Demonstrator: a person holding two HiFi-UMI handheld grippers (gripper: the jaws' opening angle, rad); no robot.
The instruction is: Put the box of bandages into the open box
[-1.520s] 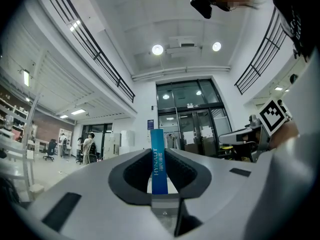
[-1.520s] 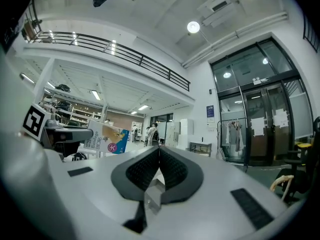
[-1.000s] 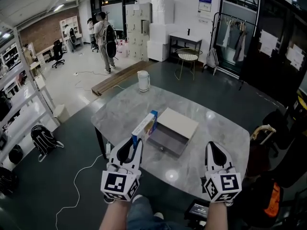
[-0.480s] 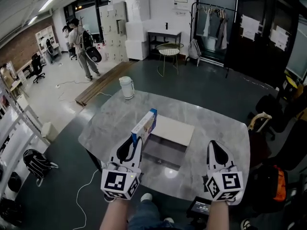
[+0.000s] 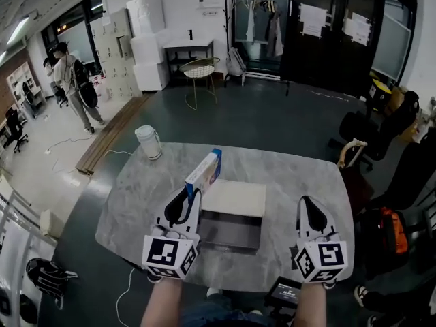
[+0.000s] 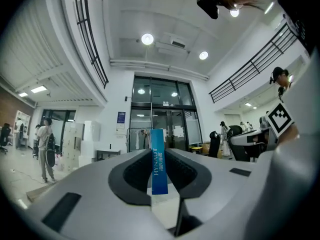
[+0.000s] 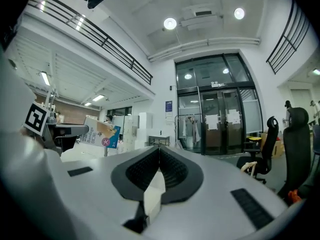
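My left gripper (image 5: 191, 195) is shut on the box of bandages (image 5: 205, 171), a flat white and blue carton held on edge above the table. Its blue edge (image 6: 159, 161) stands upright between the pads in the left gripper view. Just right of the carton and below it lies the open box (image 5: 230, 231), a grey tray with a white lid (image 5: 236, 197) behind it. My right gripper (image 5: 304, 201) hovers at the tray's right, shut with nothing in it (image 7: 159, 153). The right gripper view shows the carton (image 7: 101, 133) at its left.
The marble table (image 5: 136, 196) carries a white kettle (image 5: 148, 142) at its far left corner. A chair with bags (image 5: 381, 231) stands to the right of the table. A person (image 5: 72, 82) walks at far left. A round wire stool (image 5: 199, 68) stands behind.
The view has swung round the table, so the open box now lies straight ahead between the grippers. Both grippers moved along with it; the carton stays in the left one.
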